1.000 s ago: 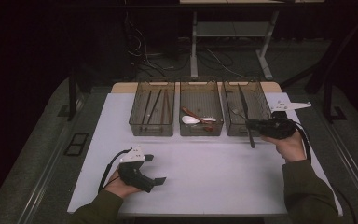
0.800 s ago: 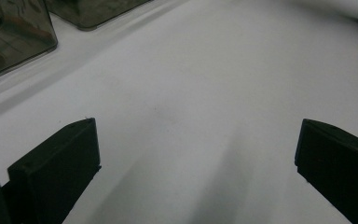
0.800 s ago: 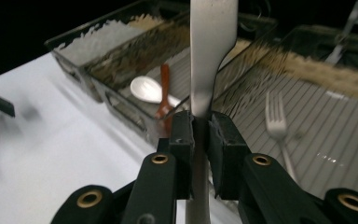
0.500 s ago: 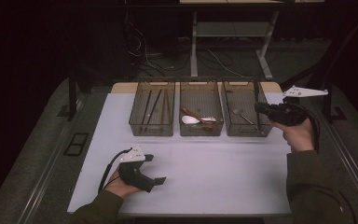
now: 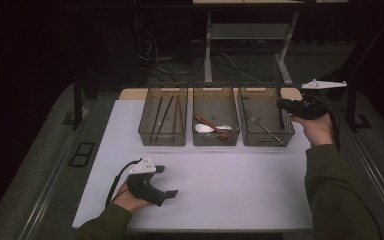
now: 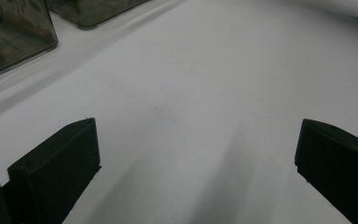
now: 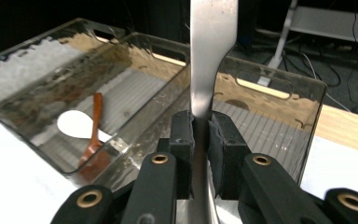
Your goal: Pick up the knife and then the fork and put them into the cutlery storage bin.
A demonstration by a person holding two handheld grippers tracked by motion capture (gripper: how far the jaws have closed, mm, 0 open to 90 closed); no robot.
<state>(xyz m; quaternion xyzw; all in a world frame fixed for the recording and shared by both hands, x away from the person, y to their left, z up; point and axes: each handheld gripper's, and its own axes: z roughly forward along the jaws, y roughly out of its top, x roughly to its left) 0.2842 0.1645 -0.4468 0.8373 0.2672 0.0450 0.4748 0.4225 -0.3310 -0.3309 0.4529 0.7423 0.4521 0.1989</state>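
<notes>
Right claw [image 7: 200, 128] clamped on a flat metal utensil handle [image 7: 212, 51], long axis straight out from the jaws above the right tray [image 5: 266, 140], lifted from a second ago; left claw [image 6: 193, 154] wide over the tabletop [image 5: 220, 175].

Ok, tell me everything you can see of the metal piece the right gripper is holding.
The metal utensil is a flat, shiny, silver-looking strip, wide at the top and narrowing toward the grip. It stands upright, clamped between the two black pads of the right gripper. Its upper end runs out of the picture, so what kind of utensil it is cannot be told. Behind it lies the right-hand tray.
</notes>
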